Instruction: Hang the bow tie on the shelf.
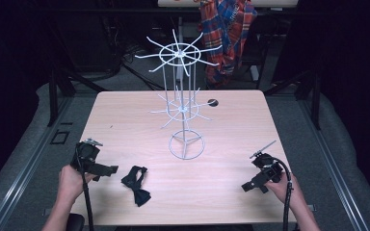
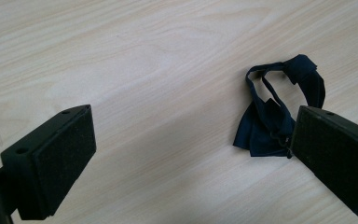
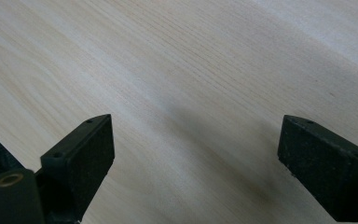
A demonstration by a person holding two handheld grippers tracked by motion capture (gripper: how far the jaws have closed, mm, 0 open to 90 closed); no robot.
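Tongs are sitting wide open on both sides, left tongs [image 1: 107, 169] hovering just left of the dark bow tie [image 1: 136, 185] lying near-left on the surface [image 1: 231, 125], right tongs [image 1: 250, 185] empty, and that soft, light fabric probably wants pinching at its knot.

Both forearms are bare, no sleeve or glove on either; each hand grips a black two-jaw tool. The left gripper [image 1: 107, 169] is a blocky black body with a grey three-cornered plate on top and a black cable trailing from it; its jaws are thick black slabs faced with dark, rough-textured pads [image 2: 60, 161] — small screw holes dot their edges. The right gripper [image 1: 250, 185] is likewise black; a thick black cable loops from it, and a thin grey plate sticks up behind.
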